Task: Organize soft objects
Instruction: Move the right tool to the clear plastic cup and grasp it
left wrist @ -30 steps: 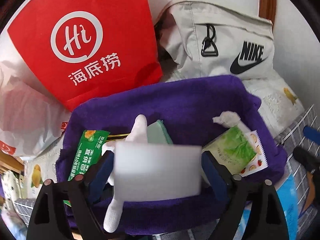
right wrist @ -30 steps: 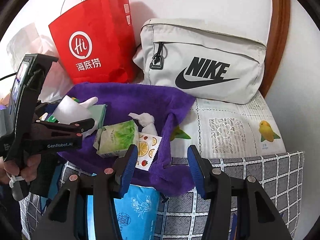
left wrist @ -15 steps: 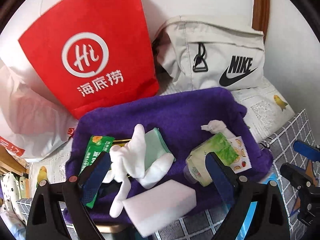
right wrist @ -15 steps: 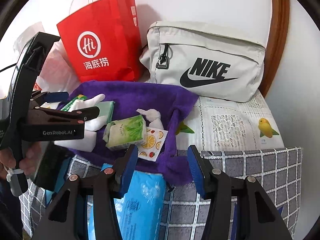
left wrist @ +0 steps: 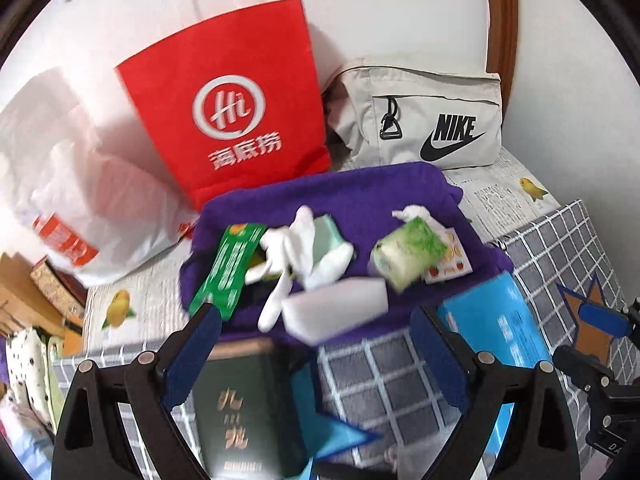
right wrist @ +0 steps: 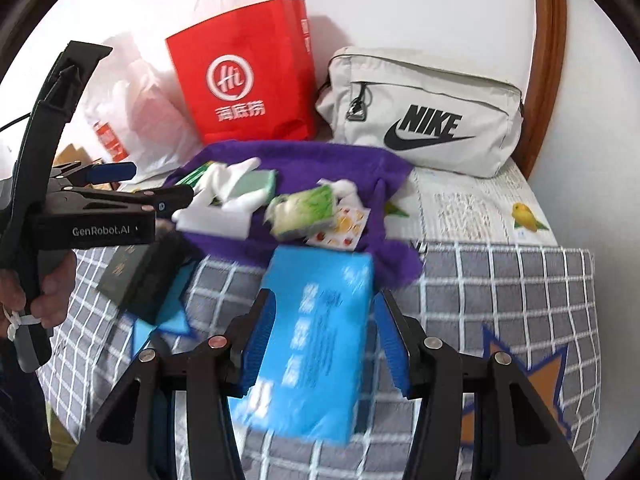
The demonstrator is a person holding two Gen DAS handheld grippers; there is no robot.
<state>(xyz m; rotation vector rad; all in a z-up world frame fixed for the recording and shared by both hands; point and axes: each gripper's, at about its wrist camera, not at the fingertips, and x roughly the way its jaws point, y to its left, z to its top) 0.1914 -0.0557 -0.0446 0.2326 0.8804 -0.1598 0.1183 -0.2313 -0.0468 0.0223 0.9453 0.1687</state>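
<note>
A purple towel (left wrist: 360, 188) (right wrist: 320, 160) lies spread on the bed. On it are a white glove (left wrist: 304, 248) (right wrist: 228, 180), a green tissue pack (left wrist: 408, 252) (right wrist: 304, 212), a green sachet (left wrist: 232, 264) and a white sponge block (left wrist: 336, 308) (right wrist: 212, 220) at the near edge. My left gripper (left wrist: 316, 344) (right wrist: 152, 186) hangs open and empty, back from the sponge and above a dark green book (left wrist: 240, 408). My right gripper (right wrist: 326, 340) (left wrist: 588, 336) is open over a blue tissue pack (right wrist: 316, 320) (left wrist: 496, 324) lying on the blanket; its pads do not press the pack.
A red paper bag (left wrist: 236, 120) and a grey Nike bag (left wrist: 432, 120) stand against the wall behind the towel. A white plastic bag (left wrist: 72, 184) sits at the left. A grey checked blanket (right wrist: 500, 292) covers the near bed. A hand (right wrist: 48, 292) holds the left gripper.
The left gripper let go of the white sponge block, which now lies on the towel's near edge. Both grippers drew back and up from the towel, bringing the book and blue pack into view.
</note>
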